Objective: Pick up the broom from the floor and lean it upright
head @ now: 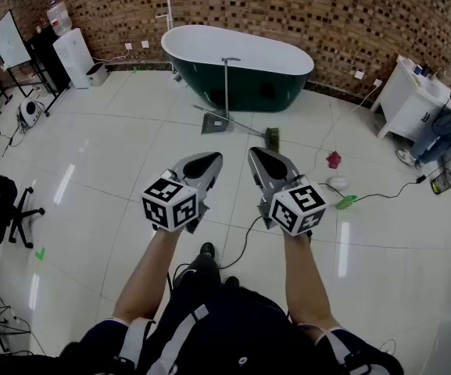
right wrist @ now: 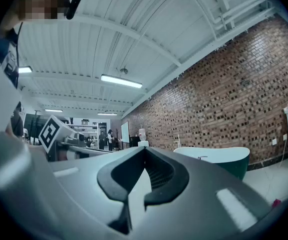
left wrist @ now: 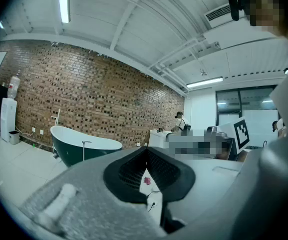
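your left gripper [head: 212, 159] and right gripper [head: 256, 153] are held out side by side in front of you. both sets of jaws are closed tip to tip with nothing between them. the thin-handled broom with green bristles [head: 241, 126] lies flat on the white tiled floor [head: 116, 147], ahead of both grippers and well apart from them, just in front of the dark green oval bathtub [head: 237, 69]. a grey long-handled dustpan [head: 216, 122] stands upright beside the broom's handle end.

Bright overhead light, fisheye-warped edges
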